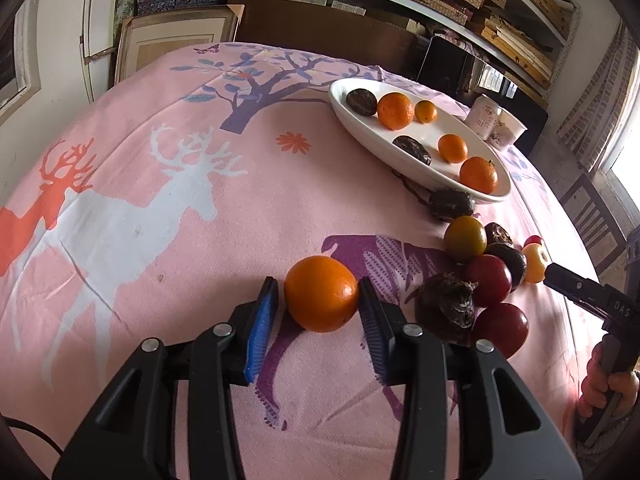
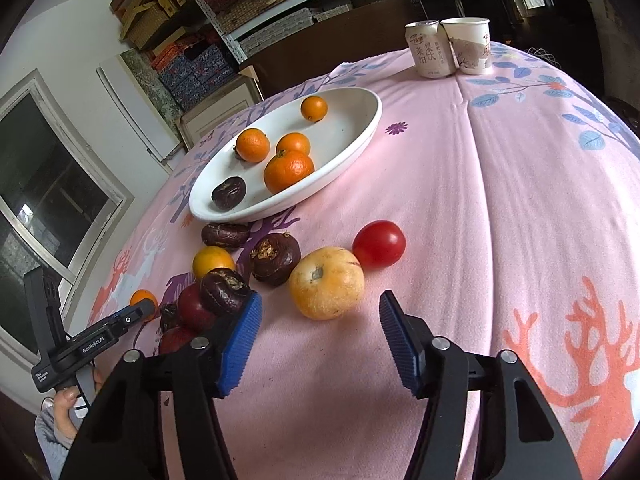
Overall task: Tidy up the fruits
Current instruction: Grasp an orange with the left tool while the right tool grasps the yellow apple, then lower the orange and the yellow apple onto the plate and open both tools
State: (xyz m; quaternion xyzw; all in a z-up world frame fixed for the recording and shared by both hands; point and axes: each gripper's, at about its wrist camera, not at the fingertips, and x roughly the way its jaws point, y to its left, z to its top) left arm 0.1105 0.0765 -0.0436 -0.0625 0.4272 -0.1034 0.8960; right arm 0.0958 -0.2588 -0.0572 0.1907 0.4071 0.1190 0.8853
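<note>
A small orange (image 1: 321, 298) lies on the pink tablecloth (image 1: 168, 264) between the blue pads of my left gripper (image 1: 318, 292), which is shut on its sides. The same gripper (image 2: 136, 314) shows at the left edge of the right wrist view. My right gripper (image 2: 321, 300) is open just short of a pale yellow round fruit (image 2: 326, 282), with a red fruit (image 2: 379, 244) beyond it. Nothing sits between its pads. A white oval plate (image 2: 340, 132) holds several oranges and a dark brown fruit (image 2: 229, 193).
Loose dark brown fruits (image 2: 275, 258), red fruits (image 1: 500, 328) and a yellow-green fruit (image 1: 465, 238) cluster between the grippers, near the plate's end. A drink can (image 2: 428, 50) and a paper cup (image 2: 470, 46) stand at the far table edge. Shelves and a chair (image 1: 596, 216) lie beyond.
</note>
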